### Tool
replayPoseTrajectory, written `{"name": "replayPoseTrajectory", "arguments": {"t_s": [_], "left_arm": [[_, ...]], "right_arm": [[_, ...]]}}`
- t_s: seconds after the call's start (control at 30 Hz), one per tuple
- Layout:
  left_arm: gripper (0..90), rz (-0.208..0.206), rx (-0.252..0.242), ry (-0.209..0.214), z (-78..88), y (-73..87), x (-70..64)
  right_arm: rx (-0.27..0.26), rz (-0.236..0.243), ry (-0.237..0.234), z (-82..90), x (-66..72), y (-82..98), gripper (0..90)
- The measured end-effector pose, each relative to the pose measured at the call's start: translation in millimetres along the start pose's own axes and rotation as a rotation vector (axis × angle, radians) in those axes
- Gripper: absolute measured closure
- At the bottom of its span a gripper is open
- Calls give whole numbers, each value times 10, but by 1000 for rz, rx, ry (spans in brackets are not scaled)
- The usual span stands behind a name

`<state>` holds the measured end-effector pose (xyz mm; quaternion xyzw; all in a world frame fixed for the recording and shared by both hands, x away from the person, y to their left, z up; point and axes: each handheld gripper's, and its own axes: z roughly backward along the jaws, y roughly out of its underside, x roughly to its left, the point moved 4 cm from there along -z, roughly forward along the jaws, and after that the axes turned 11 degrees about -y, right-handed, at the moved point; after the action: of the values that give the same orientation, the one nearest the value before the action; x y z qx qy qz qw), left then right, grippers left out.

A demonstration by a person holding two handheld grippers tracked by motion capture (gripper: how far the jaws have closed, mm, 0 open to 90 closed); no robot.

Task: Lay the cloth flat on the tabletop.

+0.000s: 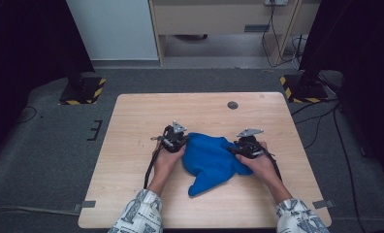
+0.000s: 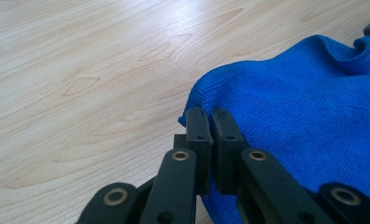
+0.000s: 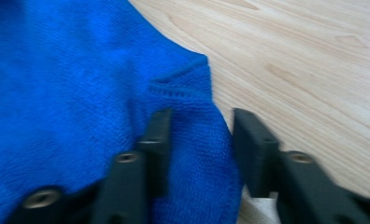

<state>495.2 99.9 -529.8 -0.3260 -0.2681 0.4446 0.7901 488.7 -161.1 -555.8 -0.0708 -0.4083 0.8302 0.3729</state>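
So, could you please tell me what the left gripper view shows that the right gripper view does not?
In the left gripper view, the left gripper has its fingers pressed together on an edge of the blue cloth. In the right gripper view, the right gripper has its fingers standing apart with a hemmed corner of the cloth between them; whether the pads press on it is unclear. Both views share the blue cloth lying on the light wooden table.
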Motion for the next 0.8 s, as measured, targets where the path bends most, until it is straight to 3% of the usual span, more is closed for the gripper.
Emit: {"name": "replayPoseTrajectory", "arguments": {"t_s": [0.03,0.2,0.23,0.37,0.43,0.8], "left_arm": [[865,-1,-3,-1,3,-2,2],[866,-1,-14,-8,40,-29,25],[867,1,-19,-11,57,-48,38],[867,11,-33,-14,89,-87,64],[868,15,-41,-19,114,-114,85],[868,30,-94,-25,275,-289,173]], "right_arm": [[-9,3,-13,17,-2,-3,772],[-40,-7,-12,84,-11,-24,790],[-61,-4,-4,149,-29,-46,840],[-86,-6,5,243,-61,-82,849],[-141,-12,37,369,-103,-144,855],[-227,-7,88,674,-167,-310,862]]}}
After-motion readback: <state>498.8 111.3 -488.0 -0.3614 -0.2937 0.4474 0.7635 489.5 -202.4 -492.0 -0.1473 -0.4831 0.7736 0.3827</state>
